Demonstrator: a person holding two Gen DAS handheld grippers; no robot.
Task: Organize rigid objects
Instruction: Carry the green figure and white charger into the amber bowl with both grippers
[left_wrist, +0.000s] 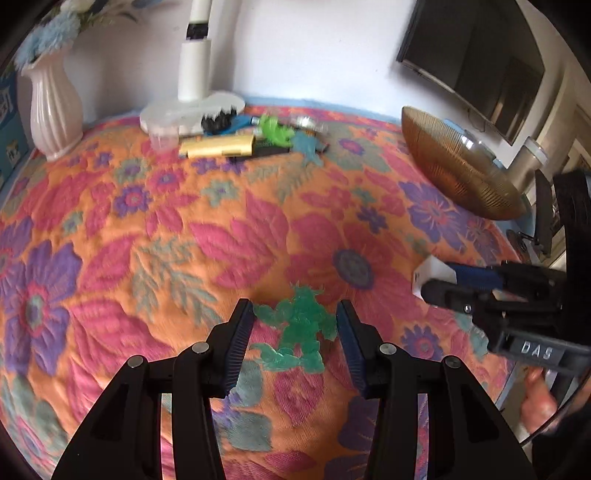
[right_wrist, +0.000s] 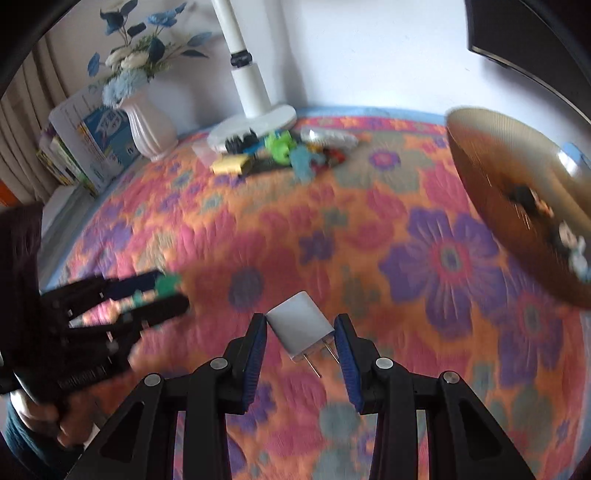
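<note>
A translucent green figurine (left_wrist: 301, 325) sits between the blue pads of my left gripper (left_wrist: 293, 314), which is shut on it over the floral cloth. My right gripper (right_wrist: 300, 325) is shut on a white plug-in charger (right_wrist: 299, 325) held at a slant, prongs pointing back toward the camera. In the left wrist view the right gripper (left_wrist: 436, 282) appears at the right edge with the white charger (left_wrist: 428, 273). The right wrist view shows the left gripper (right_wrist: 171, 291) at the left with the green figurine (right_wrist: 166, 284). A gold ribbed bowl (left_wrist: 458, 166) stands at the right.
A heap of small things lies at the back by a white fan base (left_wrist: 192, 110): a yellow box (left_wrist: 218, 146), a lime toy (left_wrist: 275, 129), a teal toy (left_wrist: 308, 146). A white vase (left_wrist: 53, 107) stands back left. The gold bowl (right_wrist: 491, 206) holds small figures.
</note>
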